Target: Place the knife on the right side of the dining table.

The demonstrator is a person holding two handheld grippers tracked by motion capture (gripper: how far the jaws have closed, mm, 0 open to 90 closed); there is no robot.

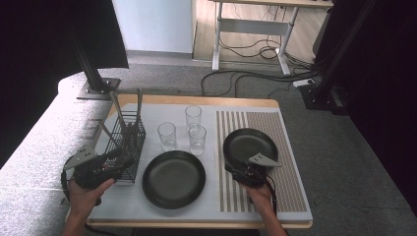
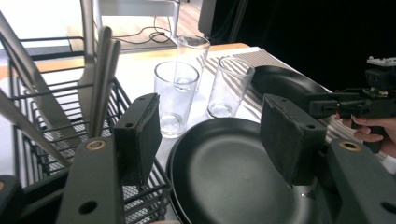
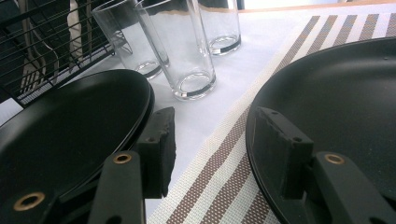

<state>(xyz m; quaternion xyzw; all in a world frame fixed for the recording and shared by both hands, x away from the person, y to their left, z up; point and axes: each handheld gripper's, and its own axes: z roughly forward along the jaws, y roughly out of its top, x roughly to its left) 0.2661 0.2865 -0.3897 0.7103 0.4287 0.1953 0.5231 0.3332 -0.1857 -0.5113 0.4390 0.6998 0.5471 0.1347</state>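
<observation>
High view: left claw apart beside wire basket; right claw apart at black plate rim.

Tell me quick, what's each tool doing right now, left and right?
Left tool: open, holding nothing, above the wire rack.
Right tool: open, nothing gripped, one jaw over the rim of the plate on the striped mat.

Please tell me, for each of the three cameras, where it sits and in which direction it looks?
High view: above the person's side, looking forward and down at the table; forearms and both claws, left claw, right claw.
Left gripper view: on the left claw, facing the stacked black plates.
Right gripper view: on the right claw, astride the single plate's rim.
All three share the glasses.
</observation>
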